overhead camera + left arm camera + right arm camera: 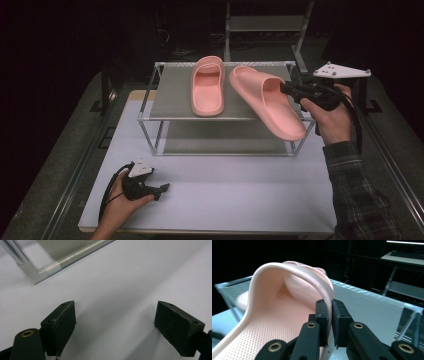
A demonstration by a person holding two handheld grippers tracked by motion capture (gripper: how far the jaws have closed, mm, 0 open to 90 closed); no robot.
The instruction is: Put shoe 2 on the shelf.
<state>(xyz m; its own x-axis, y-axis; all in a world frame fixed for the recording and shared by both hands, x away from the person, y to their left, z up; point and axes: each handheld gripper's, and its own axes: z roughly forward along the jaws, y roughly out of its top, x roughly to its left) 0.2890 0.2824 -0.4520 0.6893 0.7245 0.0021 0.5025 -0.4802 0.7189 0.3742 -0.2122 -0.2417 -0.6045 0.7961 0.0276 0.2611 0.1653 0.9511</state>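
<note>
Two pink slides are at the metal rack (172, 95). One pink slide (208, 86) lies flat on the top shelf, toe to the back. The second pink slide (267, 100) hangs tilted over the shelf's right front, its heel past the edge. My right gripper (286, 89) is shut on that slide's strap edge; in the right gripper view the pads (322, 315) pinch the strap of the held slide (274, 312). My left gripper (162, 189) rests low on the white table near the front left, open, its jaws wide apart over bare tabletop (117, 290) with nothing between them (115, 326).
The rack has a lower shelf (225, 140) and a corner leg (37, 271) close ahead of the left gripper. The white tabletop (225, 190) stretches in front of the rack. Dark surroundings and a metal frame (265, 25) stand behind.
</note>
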